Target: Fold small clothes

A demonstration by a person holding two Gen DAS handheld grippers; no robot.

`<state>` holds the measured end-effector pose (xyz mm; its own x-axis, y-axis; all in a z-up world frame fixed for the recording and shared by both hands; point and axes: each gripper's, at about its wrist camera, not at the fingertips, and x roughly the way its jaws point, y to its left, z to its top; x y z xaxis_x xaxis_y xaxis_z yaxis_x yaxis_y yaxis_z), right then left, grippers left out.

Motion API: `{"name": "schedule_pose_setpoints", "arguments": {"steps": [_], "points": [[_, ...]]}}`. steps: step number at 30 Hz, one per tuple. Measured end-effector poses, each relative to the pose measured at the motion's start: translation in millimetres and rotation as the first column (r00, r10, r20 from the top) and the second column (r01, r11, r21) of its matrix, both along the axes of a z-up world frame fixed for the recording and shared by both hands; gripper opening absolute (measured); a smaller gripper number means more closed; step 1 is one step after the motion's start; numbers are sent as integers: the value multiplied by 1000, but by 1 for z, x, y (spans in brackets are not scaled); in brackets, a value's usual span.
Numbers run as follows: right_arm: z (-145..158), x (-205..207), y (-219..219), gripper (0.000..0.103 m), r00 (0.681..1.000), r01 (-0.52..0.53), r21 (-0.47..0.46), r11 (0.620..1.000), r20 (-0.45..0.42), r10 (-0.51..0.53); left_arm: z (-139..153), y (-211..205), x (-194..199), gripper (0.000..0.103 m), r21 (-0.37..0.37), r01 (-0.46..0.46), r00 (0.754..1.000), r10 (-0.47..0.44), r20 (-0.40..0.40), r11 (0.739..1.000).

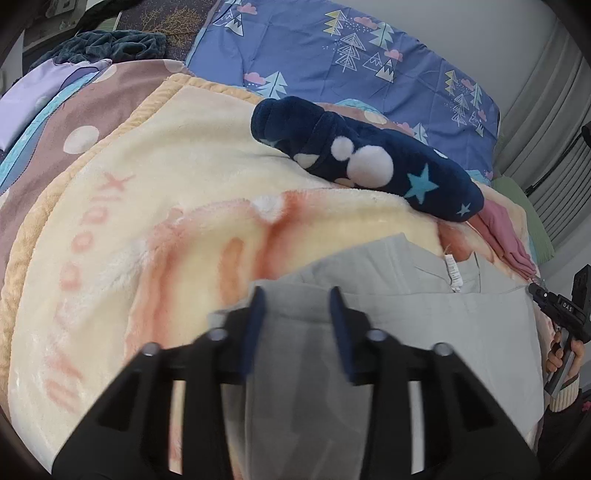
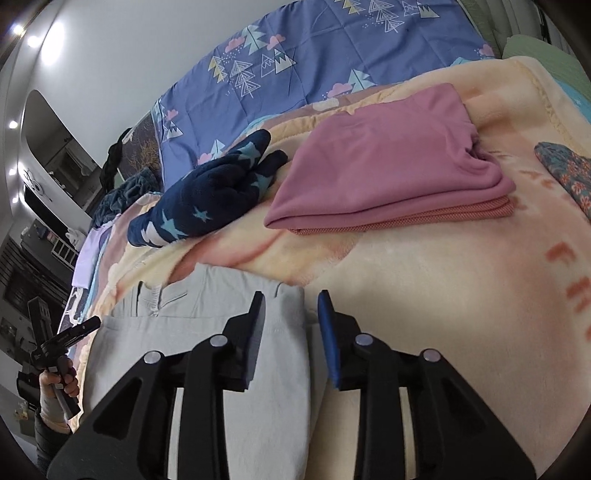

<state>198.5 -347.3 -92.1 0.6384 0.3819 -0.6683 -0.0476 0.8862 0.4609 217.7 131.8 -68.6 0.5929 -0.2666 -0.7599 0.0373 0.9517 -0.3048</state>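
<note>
On blanket, grey trousers, pink stack

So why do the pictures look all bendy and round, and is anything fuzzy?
Left wrist view: the fisheye lens curves the cream blanket, corners go dark, and the left claw looks blurry up close. Right wrist view: same bending, with bright ceiling lights glaring.

Lower part of the grey garment behind the tongs, floral cloth cut off by the frame edge.
</note>
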Motion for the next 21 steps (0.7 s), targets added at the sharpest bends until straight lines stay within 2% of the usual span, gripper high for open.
{"name": "schedule_pose_setpoints", "arguments": {"steps": [1,2,4,8,12,14,15,16,18,20,21], "points": [[0,1,2,30,1000,-6,-11,1000,5,6,-1,2,1,12,-5,0,1000,0,-3,1000],[1,1,4,18,1000,-11,-29,1000,20,11,-1,3,1,10,-13,-3,1000,3,-5,1000],[5,-3,8,5,999,-7,-68,998,53,10,0,5,-2,8,-11,-5,1000,6,19,1000],[13,-10,12,4,994,-6,-86,996,109,15,5,6,-6,0,-21,8,999,-7,52,1000],[21,-14,11,4,991,1,-68,998,134,9,18,5,-11,0,-34,26,995,-23,93,999],[26,-15,10,4,990,-6,-53,999,143,14,19,3,-9,0,8,32,996,-32,81,999],[28,-15,11,4,990,-9,-53,999,142,16,18,3,-8,4,26,26,997,-28,68,999],[28,-14,11,4,990,-9,-55,998,139,17,15,4,-6,22,41,17,998,-19,54,999],[26,-13,12,4,992,-13,-59,998,128,20,5,5,-1,39,57,13,1000,-14,23,998],[22,-13,13,4,993,-15,-56,998,119,21,-6,4,4,31,50,26,1000,-25,-18,998],[20,-13,13,4,993,-15,-53,998,114,21,-11,4,7,19,37,30,999,-28,-34,999]]}}
